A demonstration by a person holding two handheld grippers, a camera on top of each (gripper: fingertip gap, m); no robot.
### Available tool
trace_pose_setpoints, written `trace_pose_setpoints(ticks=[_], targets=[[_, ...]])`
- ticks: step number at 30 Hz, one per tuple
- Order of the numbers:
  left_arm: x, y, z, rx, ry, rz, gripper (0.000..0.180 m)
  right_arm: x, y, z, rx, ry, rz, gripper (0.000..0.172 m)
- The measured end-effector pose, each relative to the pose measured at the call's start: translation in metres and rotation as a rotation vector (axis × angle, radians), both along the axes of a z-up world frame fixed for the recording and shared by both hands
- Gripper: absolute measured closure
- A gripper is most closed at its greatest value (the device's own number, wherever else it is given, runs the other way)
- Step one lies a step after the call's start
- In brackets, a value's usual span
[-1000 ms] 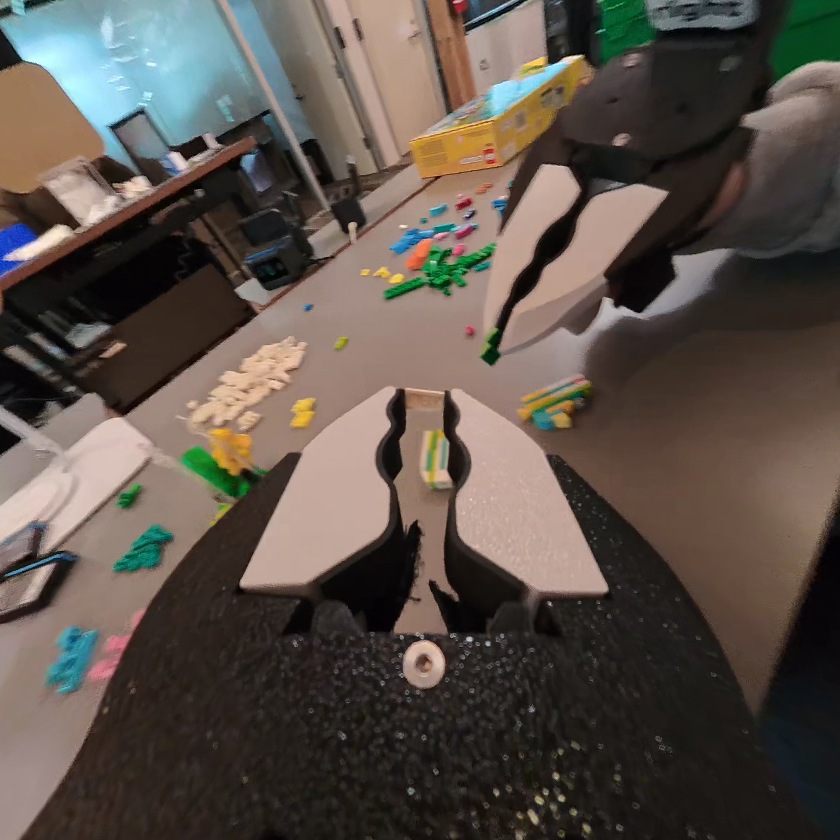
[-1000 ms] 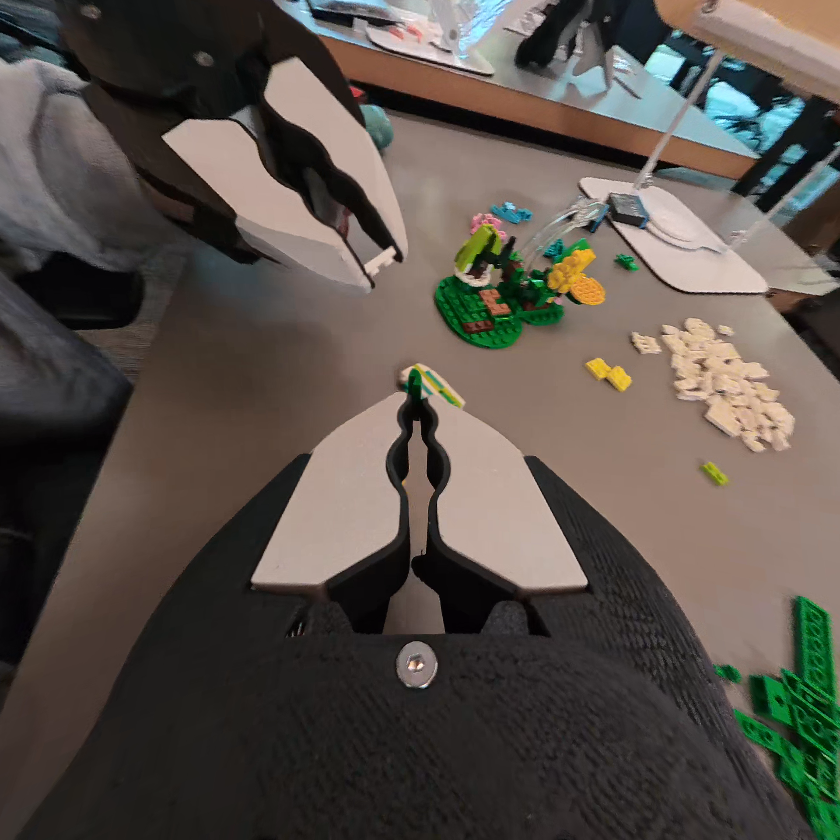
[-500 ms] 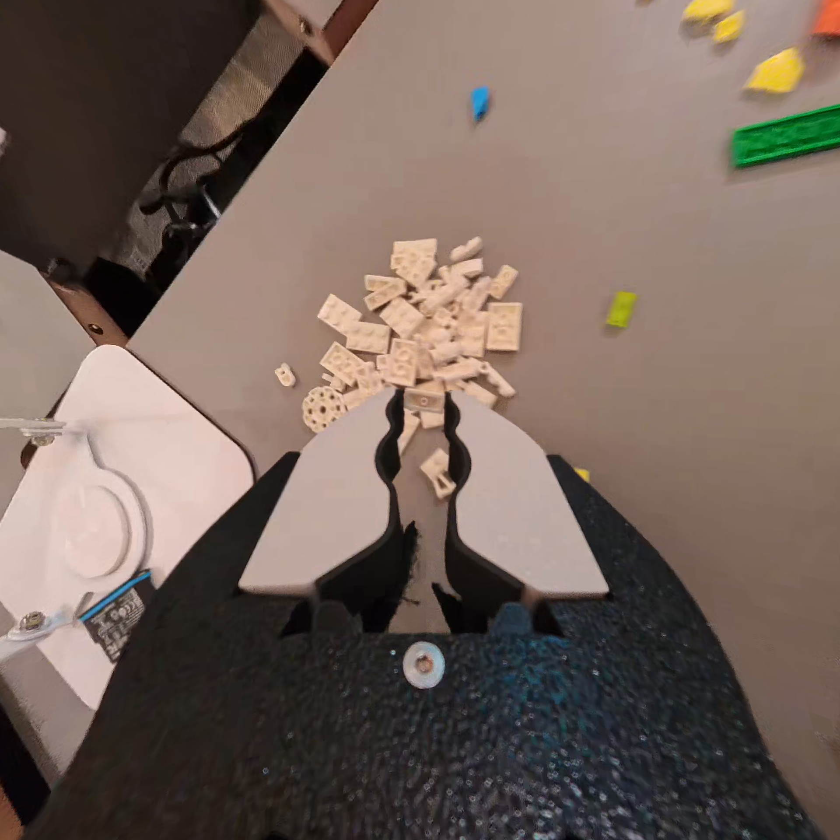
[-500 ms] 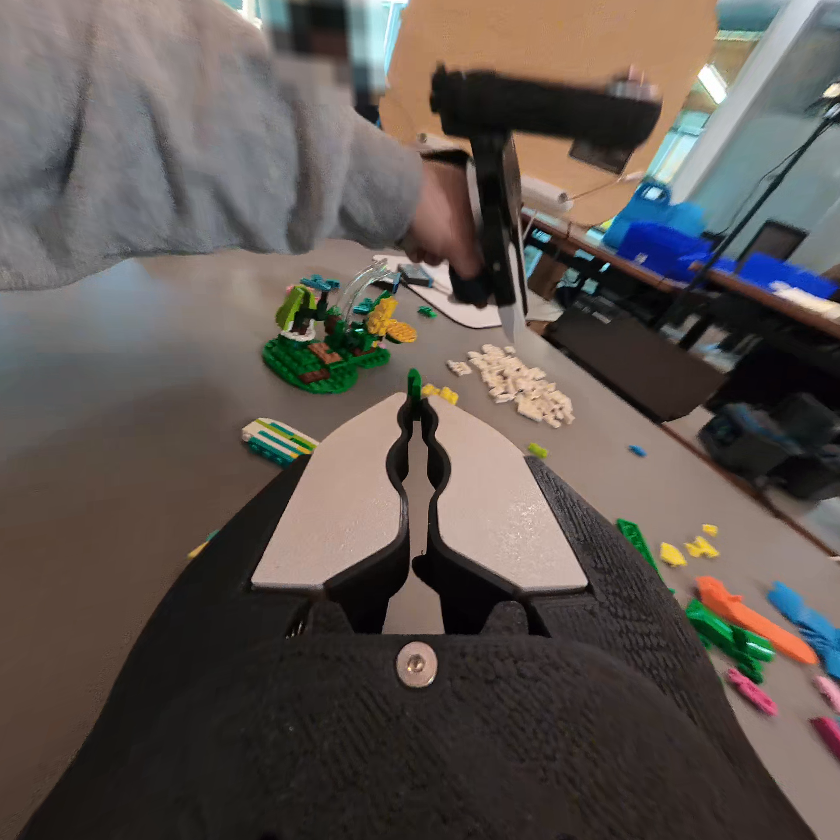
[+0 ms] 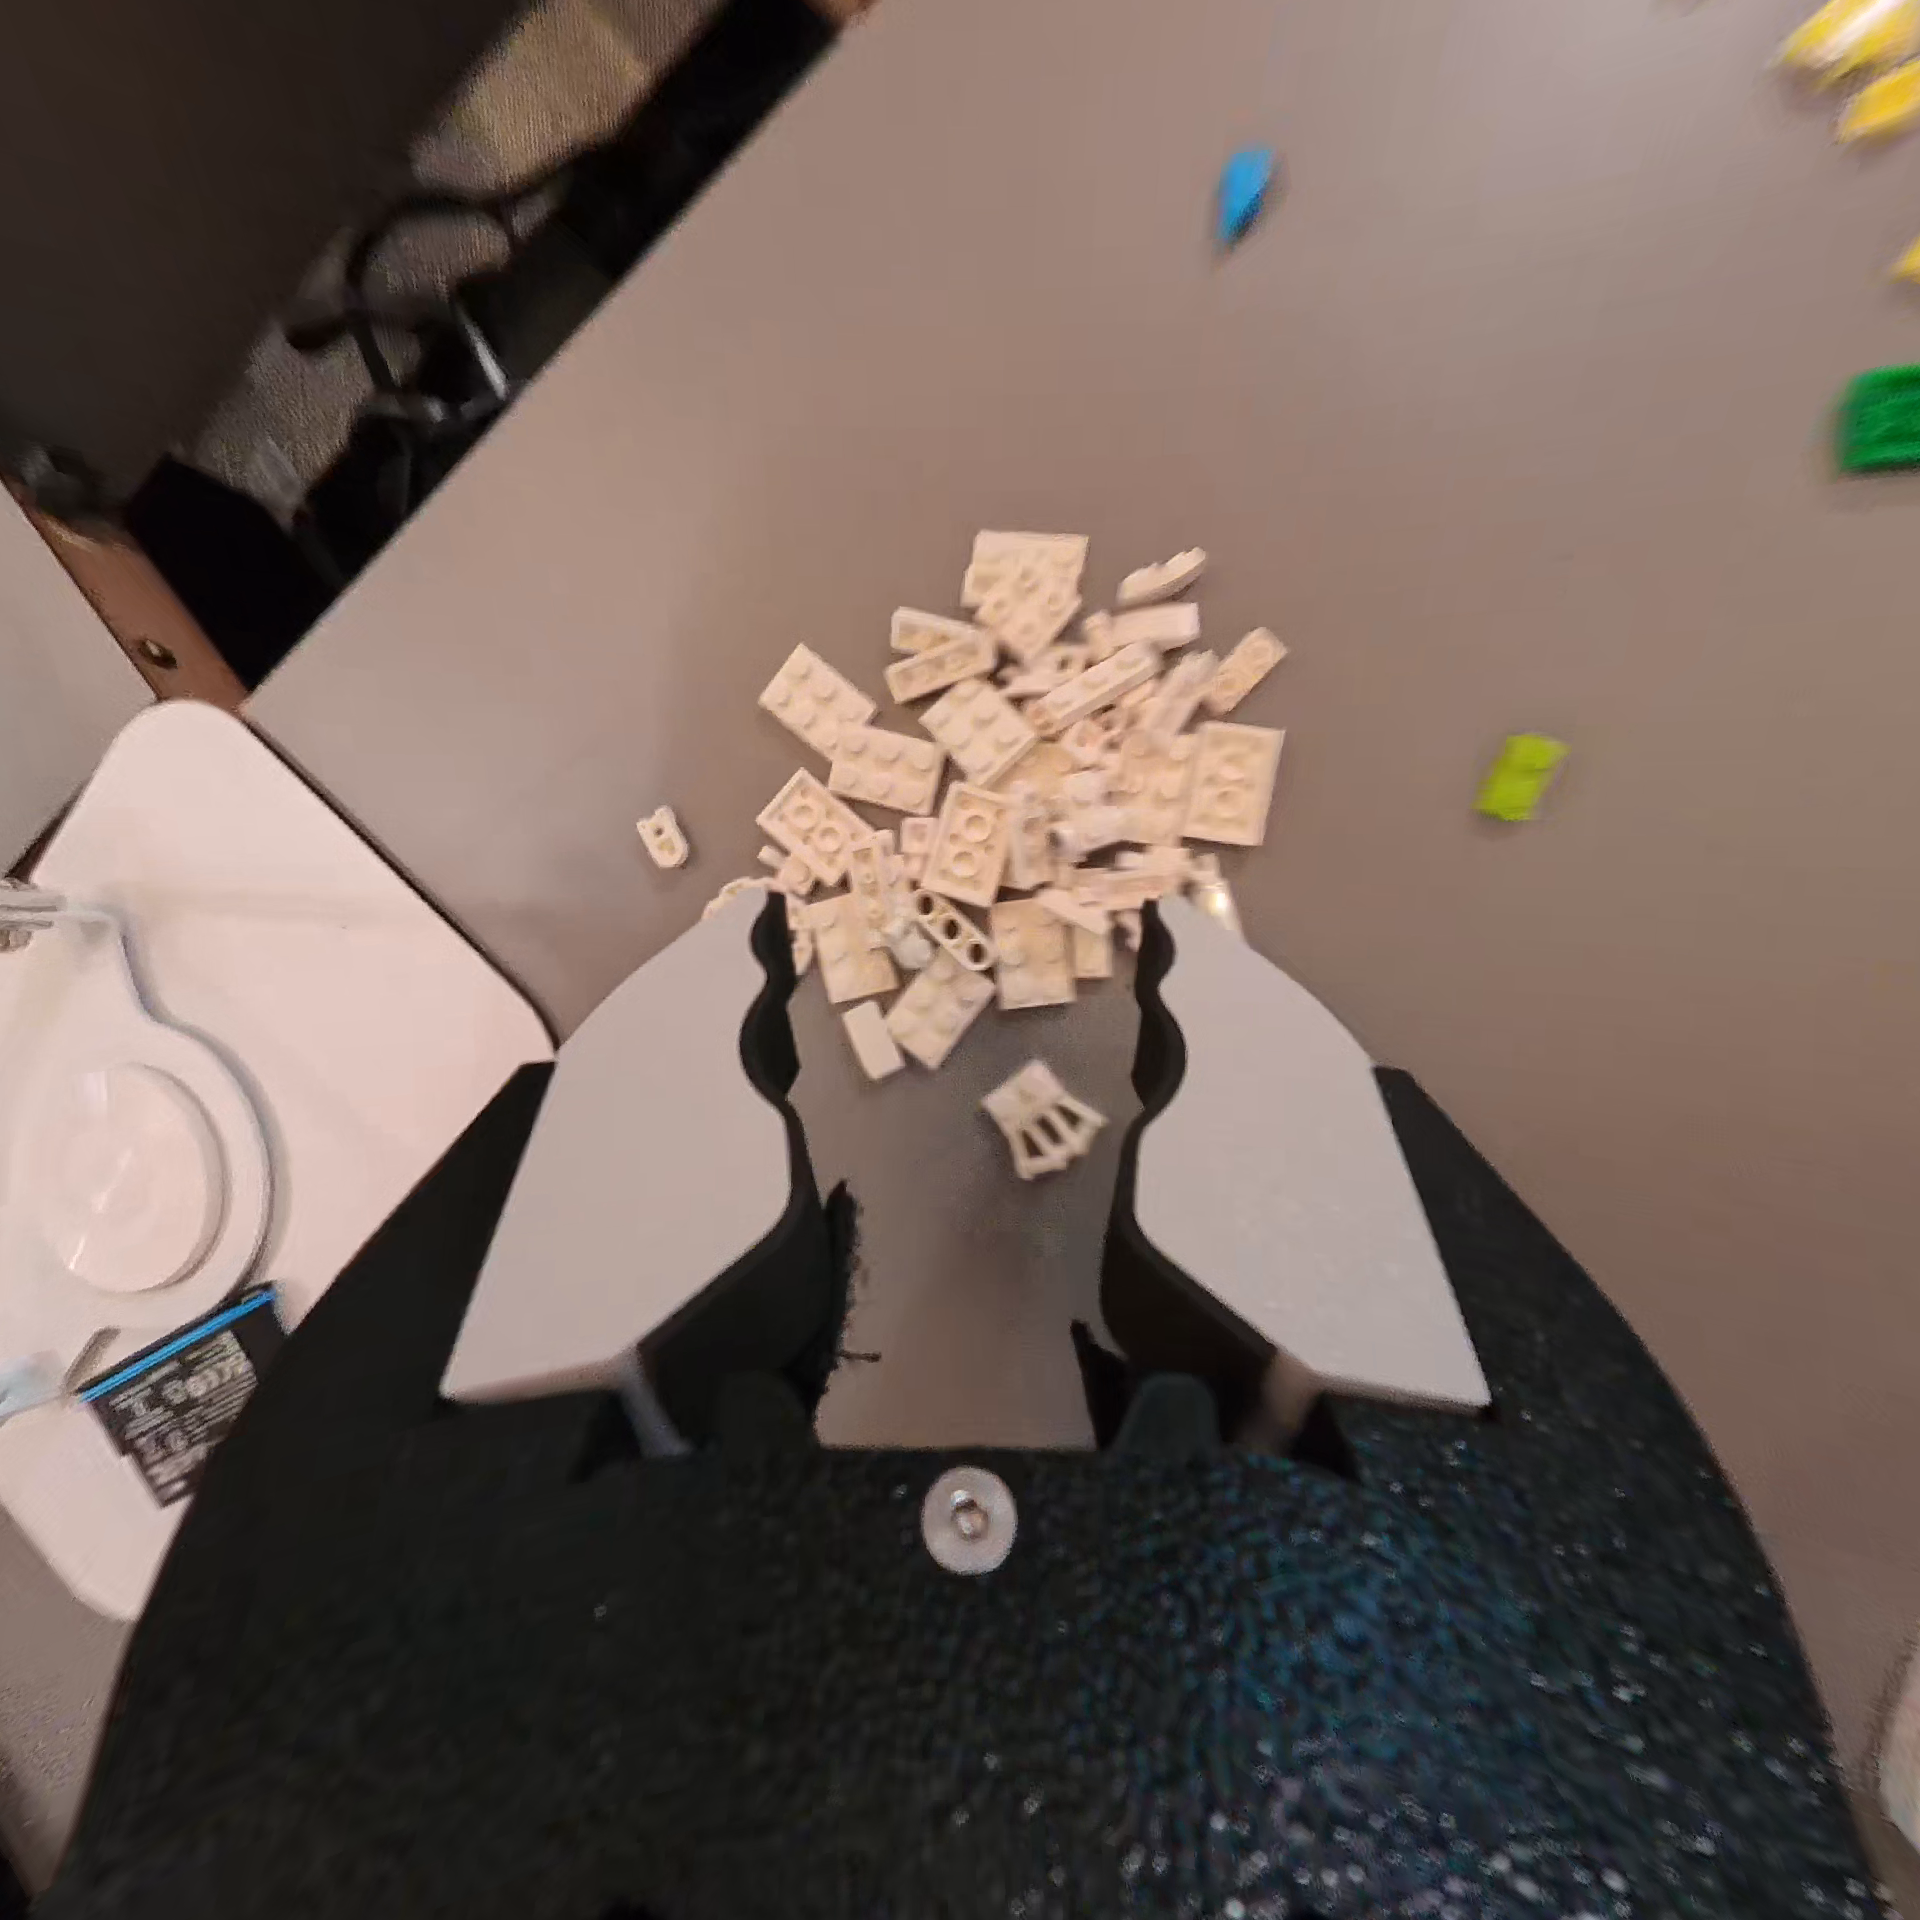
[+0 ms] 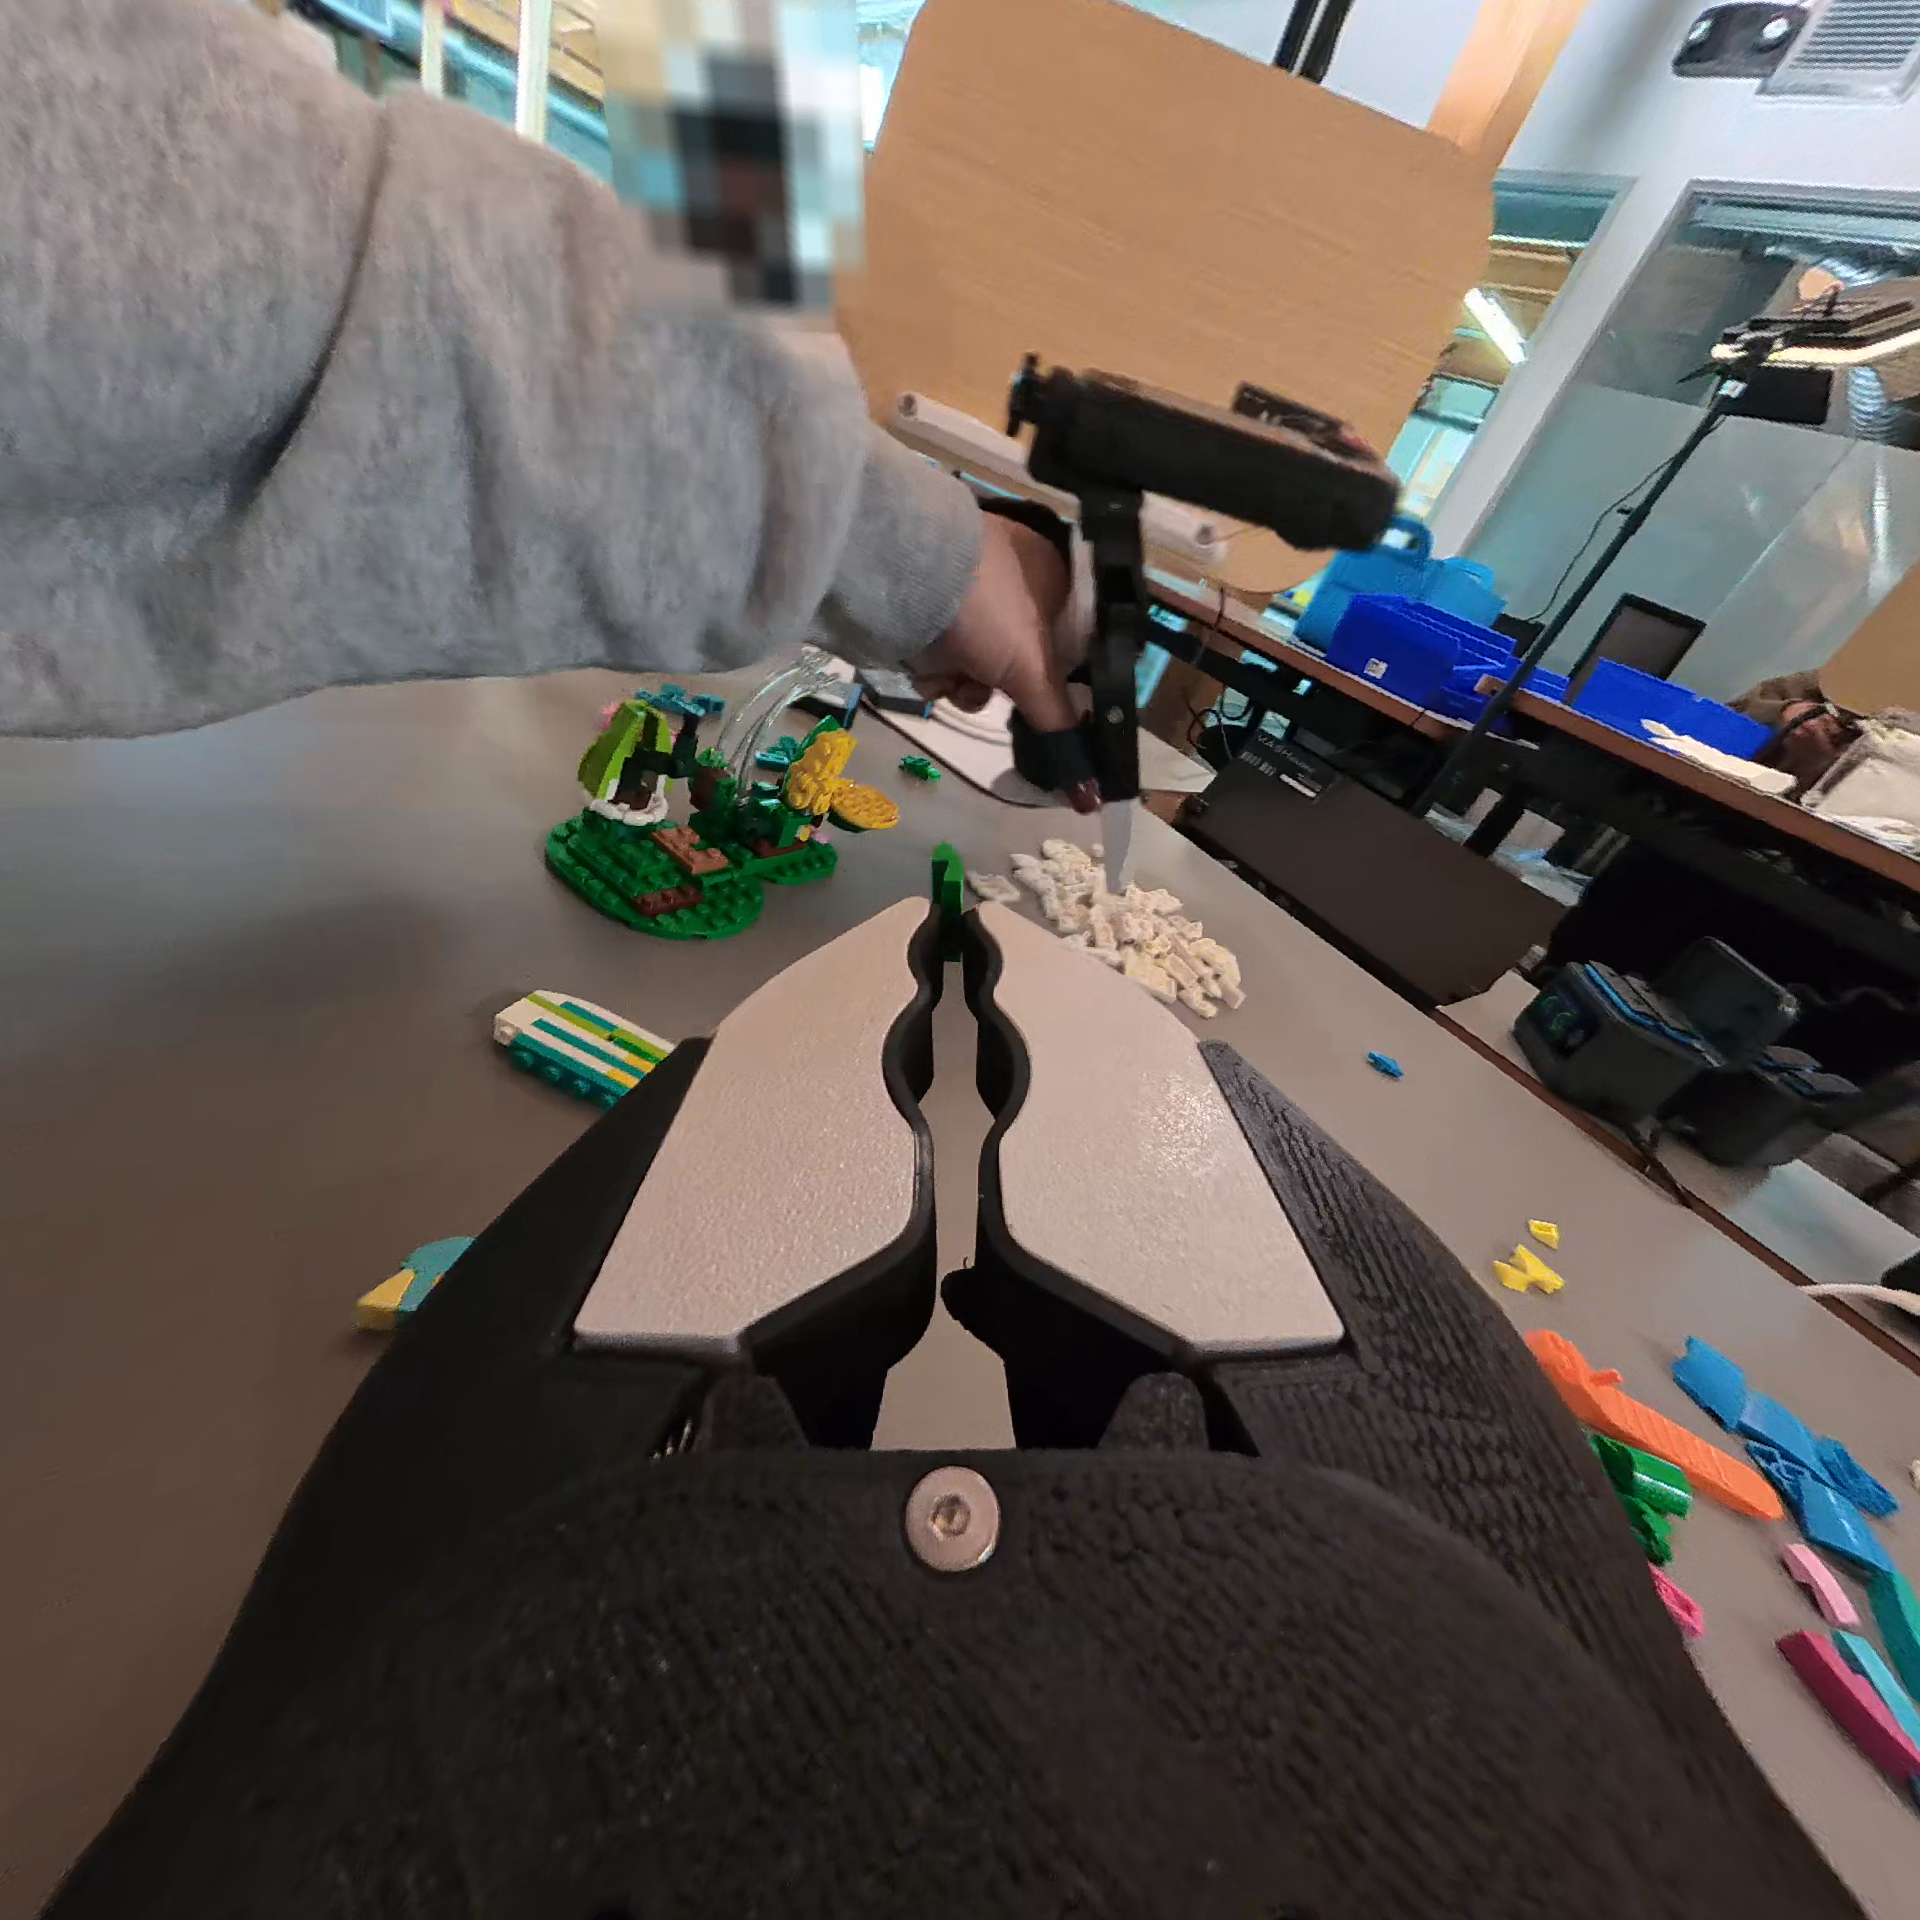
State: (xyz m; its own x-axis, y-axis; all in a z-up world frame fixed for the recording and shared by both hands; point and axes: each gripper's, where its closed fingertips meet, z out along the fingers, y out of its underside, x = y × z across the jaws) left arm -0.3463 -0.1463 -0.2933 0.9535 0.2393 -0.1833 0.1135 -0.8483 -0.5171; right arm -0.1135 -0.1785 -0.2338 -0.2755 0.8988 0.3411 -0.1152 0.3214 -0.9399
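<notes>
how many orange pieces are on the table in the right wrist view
1: an orange piece lies flat on the gray table at the right edge, beside the blue pieces and green pieces. The right gripper's black body may hide others nearer the camera.

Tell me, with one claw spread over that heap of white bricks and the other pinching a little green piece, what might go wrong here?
The left gripper is open right above the tangled white brick pile; closing could catch several pieces or scatter them.

The right gripper pinches the green piece only at its fingertips, so it might twist or slip out.
</notes>
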Motion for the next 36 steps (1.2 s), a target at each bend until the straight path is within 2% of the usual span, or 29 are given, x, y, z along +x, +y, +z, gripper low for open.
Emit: trace_pose_setpoints(ticks=[1,4,6,8,11,16,17,18,19,23,25,26,27,29,31,33,36], targets=[[0.013,0.001,0.013,0.079,-0.014,-0.029,0.119,0.0,0.003,0.003,0.004,0.021,-0.013,0.171],[0.091,-0.003,0.064,0.393,-0.187,-0.199,0.127,0.006,0.006,0.019,0.144,0.176,-0.059,0.17],[0.153,-0.02,0.094,0.548,-0.298,-0.363,0.136,0.017,-0.004,0.03,0.294,0.311,-0.046,0.171],[0.199,-0.042,0.102,0.58,-0.421,-0.395,0.134,0.03,-0.023,0.034,0.398,0.4,0.037,0.171],[0.261,-0.07,0.099,0.57,-0.616,-0.47,0.128,0.042,-0.04,0.036,0.402,0.433,0.134,0.171],[0.295,-0.088,0.088,0.597,-0.776,-0.483,0.133,0.06,-0.061,0.037,0.388,0.462,0.279,0.171],[0.298,-0.089,0.088,0.605,-0.818,-0.49,0.14,0.062,-0.064,0.036,0.389,0.465,0.301,0.171],[0.304,-0.092,0.09,0.618,-0.868,-0.515,0.159,0.064,-0.066,0.035,0.39,0.466,0.319,0.171],[0.307,-0.094,0.09,0.626,-0.902,-0.525,0.164,0.065,-0.067,0.033,0.393,0.463,0.332,0.171],[0.308,-0.101,0.089,0.641,-0.949,-0.541,0.165,0.066,-0.071,0.027,0.354,0.429,0.389,0.168],[0.295,-0.106,0.098,0.699,-0.923,-0.513,0.165,0.061,-0.065,0.03,0.304,0.411,0.363,0.153],[0.276,-0.107,0.104,0.738,-0.856,-0.469,0.165,0.059,-0.06,0.033,0.266,0.405,0.346,0.149],[0.249,-0.108,0.11,0.78,-0.75,-0.395,0.165,0.056,-0.054,0.036,0.224,0.397,0.327,0.149],[0.166,-0.116,0.114,0.812,-0.417,-0.172,0.165,0.048,-0.043,0.039,0.15,0.376,0.28,0.151],[0.078,-0.131,0.105,0.736,-0.137,0.038,0.165,0.04,-0.032,0.039,0.108,0.368,0.214,0.155],[0.013,-0.141,0.074,0.58,-0.084,0.166,0.165,0.035,-0.021,0.044,0.094,0.391,0.133,0.16],[-0.041,-0.14,0.032,0.476,-0.125,0.262,0.165,0.029,-0.006,0.045,0.048,0.381,0.071,0.161]])
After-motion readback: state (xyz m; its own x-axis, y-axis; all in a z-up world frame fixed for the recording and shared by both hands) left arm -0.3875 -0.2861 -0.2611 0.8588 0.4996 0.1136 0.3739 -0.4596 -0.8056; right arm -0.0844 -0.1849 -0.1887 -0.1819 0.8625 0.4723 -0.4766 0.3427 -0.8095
